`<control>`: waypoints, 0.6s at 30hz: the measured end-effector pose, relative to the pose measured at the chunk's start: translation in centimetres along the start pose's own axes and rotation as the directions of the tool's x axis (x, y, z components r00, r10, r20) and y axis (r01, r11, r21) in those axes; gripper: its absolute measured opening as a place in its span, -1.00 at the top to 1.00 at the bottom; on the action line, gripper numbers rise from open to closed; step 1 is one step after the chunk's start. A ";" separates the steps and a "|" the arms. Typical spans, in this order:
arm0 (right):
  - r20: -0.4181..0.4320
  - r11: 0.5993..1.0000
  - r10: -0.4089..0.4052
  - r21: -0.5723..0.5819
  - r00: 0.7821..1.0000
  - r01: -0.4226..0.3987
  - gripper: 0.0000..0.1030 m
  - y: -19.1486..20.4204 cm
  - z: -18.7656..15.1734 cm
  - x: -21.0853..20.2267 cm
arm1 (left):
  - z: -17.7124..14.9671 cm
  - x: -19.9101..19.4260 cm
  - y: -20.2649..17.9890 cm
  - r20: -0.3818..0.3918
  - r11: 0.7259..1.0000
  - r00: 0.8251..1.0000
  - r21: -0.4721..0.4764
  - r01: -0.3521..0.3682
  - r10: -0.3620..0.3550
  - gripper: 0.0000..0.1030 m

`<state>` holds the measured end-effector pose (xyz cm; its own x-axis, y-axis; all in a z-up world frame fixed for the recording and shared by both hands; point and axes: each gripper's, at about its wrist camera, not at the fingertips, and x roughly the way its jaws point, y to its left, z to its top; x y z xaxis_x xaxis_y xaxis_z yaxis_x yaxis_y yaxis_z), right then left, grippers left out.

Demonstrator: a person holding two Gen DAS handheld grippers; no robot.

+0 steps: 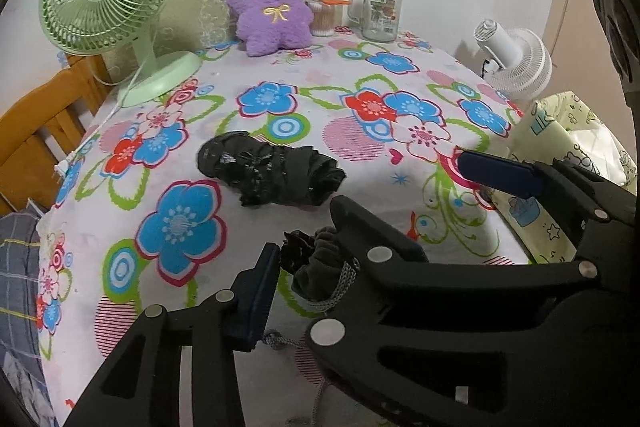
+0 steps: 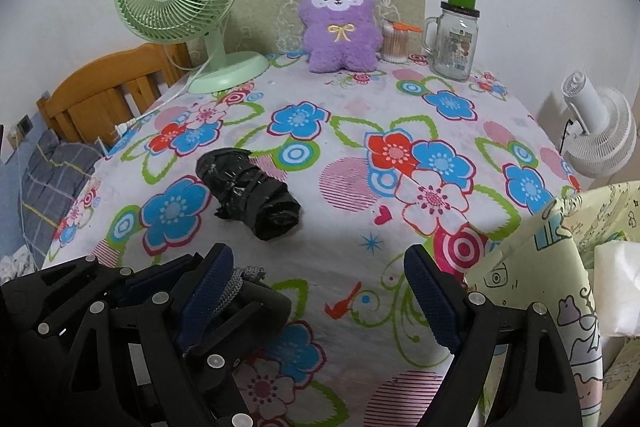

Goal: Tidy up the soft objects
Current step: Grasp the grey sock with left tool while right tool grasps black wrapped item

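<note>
- Left gripper [image 1: 308, 255]: jaws narrowed onto a small dark pouch [image 1: 320, 267] with a grey drawstring cord [image 1: 344, 287]; blue pad touches its crumpled black end on one side, the other finger sits against the far side. Reads as a pinch.
- Pouch sits low over the near edge of the floral tablecloth [image 1: 360, 75]; whether it is lifted clear of the cloth, cannot tell.
- Right gripper [image 2: 320, 291]: jaws spread wide, nothing between them, only cloth below.
- Black rolled bundle [image 2: 250, 193] lies mid-table, ahead of both grippers, apart from each.
- Long axis of bundle: runs far-left to near-right in the right wrist view, open rolled end facing the right gripper.
- Judgement: the free right gripper is the one placed to take the bundle; a grasp across the roll's short side needs the jaws set crosswise to that axis.
- Purple plush [image 2: 340, 27] upright at the back edge, well apart.
</note>
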<state>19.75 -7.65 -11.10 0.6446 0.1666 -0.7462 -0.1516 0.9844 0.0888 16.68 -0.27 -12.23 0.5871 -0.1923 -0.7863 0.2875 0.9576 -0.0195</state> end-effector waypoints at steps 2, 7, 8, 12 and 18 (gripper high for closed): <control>0.004 1.000 0.003 -0.004 1.000 -0.003 -0.74 0.3 0.2 0.0 | 0.1 -0.2 0.4 0.004 1.000 1.000 0.001 -0.024 0.024 0.09; 0.012 1.000 0.012 -0.013 1.000 -0.012 -0.74 1.3 1.0 0.2 | 0.5 -0.4 1.7 0.010 0.998 0.998 -0.011 -0.067 0.067 0.10; 0.015 1.000 0.015 -0.017 1.000 -0.015 -0.74 1.5 1.2 0.3 | 0.7 -0.3 2.1 0.006 0.997 0.997 -0.017 -0.074 0.074 0.10; 0.026 0.998 0.021 -0.054 0.999 -0.019 -0.74 2.5 2.0 0.9 | 0.9 0.3 3.4 -0.008 0.994 0.996 -0.047 -0.095 0.094 0.10; 0.020 0.995 0.032 -0.091 0.999 -0.031 -0.74 3.5 3.0 2.4 | 1.4 1.2 4.6 -0.022 0.991 0.993 -0.069 -0.117 0.115 0.11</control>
<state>23.02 -3.68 -10.67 0.6544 0.1995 -0.7294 -0.2384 0.9698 0.0514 19.78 3.63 -12.45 0.5997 -0.0759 -0.7966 0.1639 0.9860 0.0295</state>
